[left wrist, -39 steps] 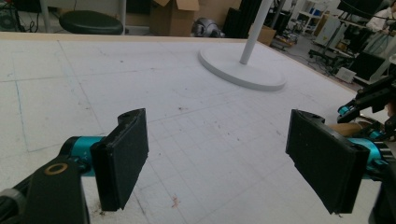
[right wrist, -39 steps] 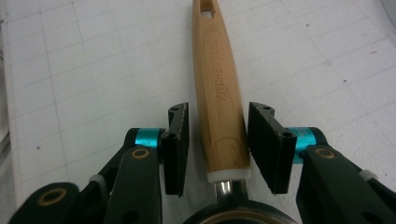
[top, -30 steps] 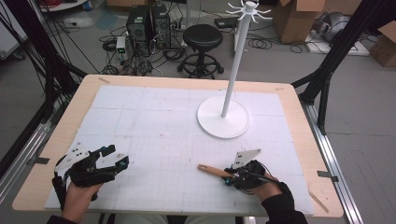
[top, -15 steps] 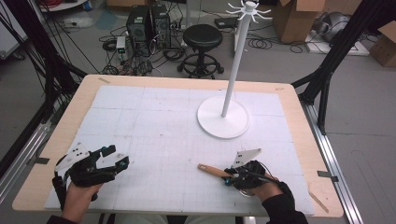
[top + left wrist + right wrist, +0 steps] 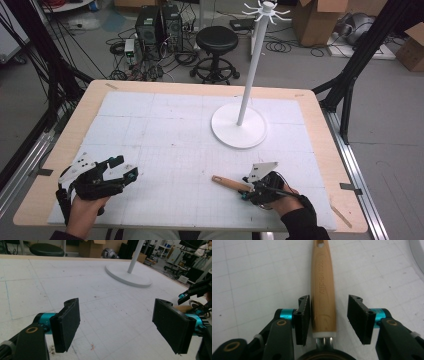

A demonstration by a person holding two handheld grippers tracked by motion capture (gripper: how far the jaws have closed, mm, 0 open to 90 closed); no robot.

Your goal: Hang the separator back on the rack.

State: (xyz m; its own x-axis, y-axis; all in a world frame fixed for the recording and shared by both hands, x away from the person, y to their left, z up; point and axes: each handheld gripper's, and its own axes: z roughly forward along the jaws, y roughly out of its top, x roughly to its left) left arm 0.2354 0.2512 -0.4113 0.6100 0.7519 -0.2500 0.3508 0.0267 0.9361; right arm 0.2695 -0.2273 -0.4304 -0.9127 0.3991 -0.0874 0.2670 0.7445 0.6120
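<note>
Right hand-held gripper [image 5: 328,317] just spread, releasing wooden-handled tool [image 5: 322,287].
Tool laid near desk's [image 5: 310,107] front edge; left hand-held gripper [image 5: 122,325] spread, idle.

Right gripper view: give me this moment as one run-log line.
right gripper: jaws just opening, a gap on one side of wooden handle | handle: flat on white mat | left gripper: open, empty | stand: untouched

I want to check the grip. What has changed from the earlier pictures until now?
The right gripper has just been opening its jaws: the wooden handle lies between them, with a gap at one jaw, so it is let go. The handle, both hands, the open left gripper and the white stand stayed in place.
</note>
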